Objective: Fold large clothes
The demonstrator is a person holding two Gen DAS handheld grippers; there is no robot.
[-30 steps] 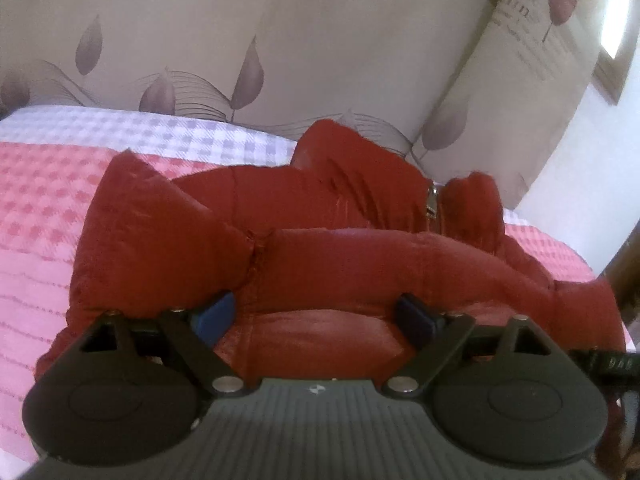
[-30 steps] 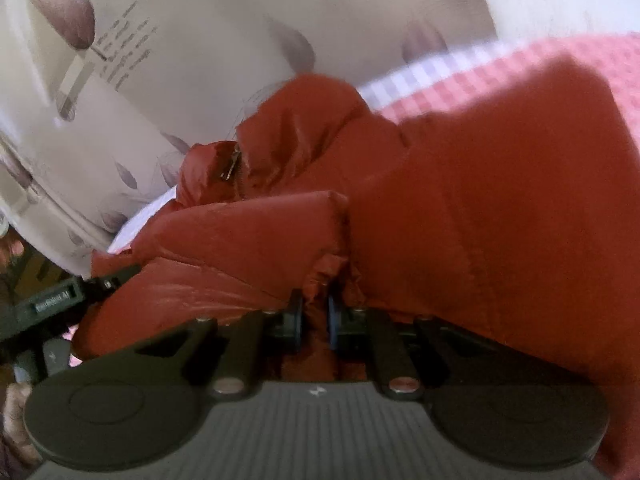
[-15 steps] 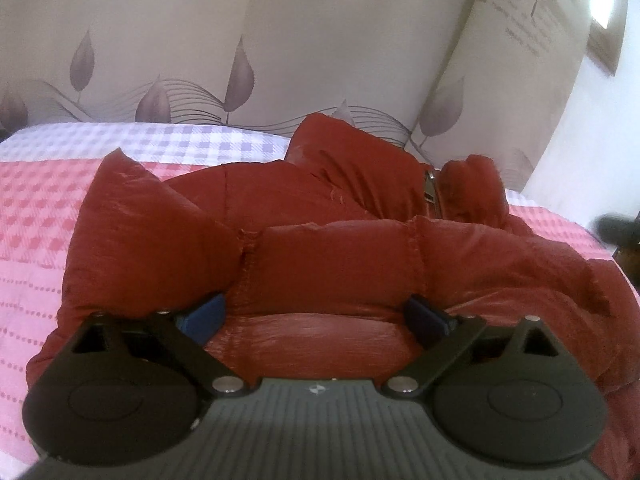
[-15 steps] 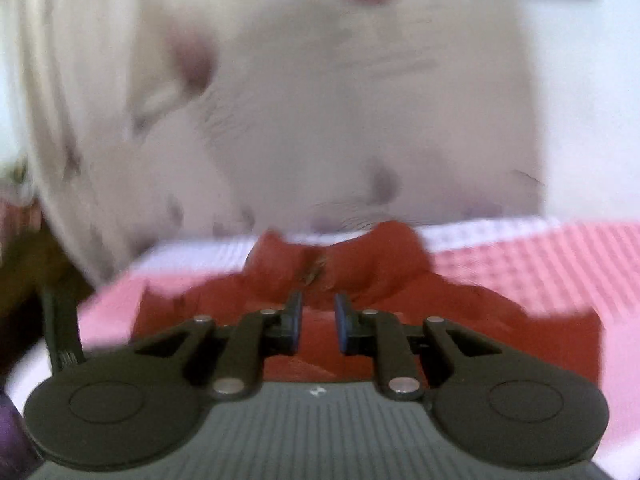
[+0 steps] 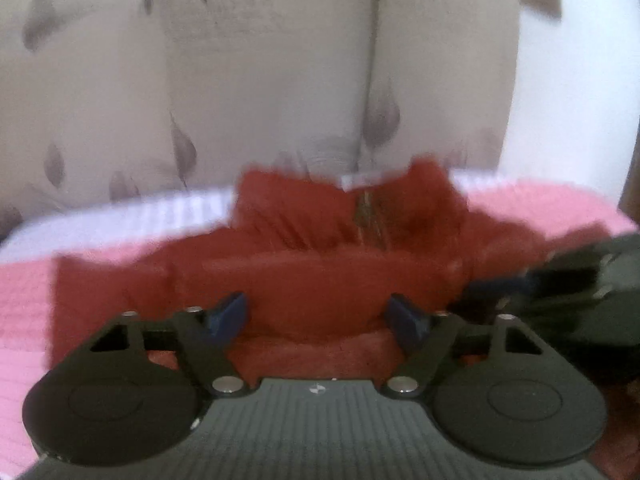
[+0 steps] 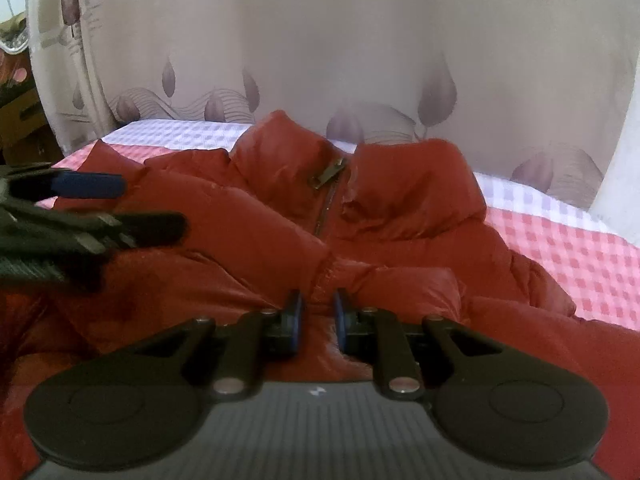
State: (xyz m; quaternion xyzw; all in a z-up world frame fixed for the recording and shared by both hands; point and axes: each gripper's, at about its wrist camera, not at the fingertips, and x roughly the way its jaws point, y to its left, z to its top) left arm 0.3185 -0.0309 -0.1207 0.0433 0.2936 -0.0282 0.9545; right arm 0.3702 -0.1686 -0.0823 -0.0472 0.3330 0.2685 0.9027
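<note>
Red jacket [image 6: 400,216] lies crosswise just ahead, collar far; left gripper [image 5: 320,314] spread and closing, apparently empty, right gripper [image 6: 317,314] near-clenched, apparently gripping nothing.

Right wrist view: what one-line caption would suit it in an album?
Red puffer jacket spread on a checked bedsheet, right gripper nearly shut above it.

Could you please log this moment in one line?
left gripper open, just closing, empty; right gripper ajar, just opened, empty; jacket on bed
</note>
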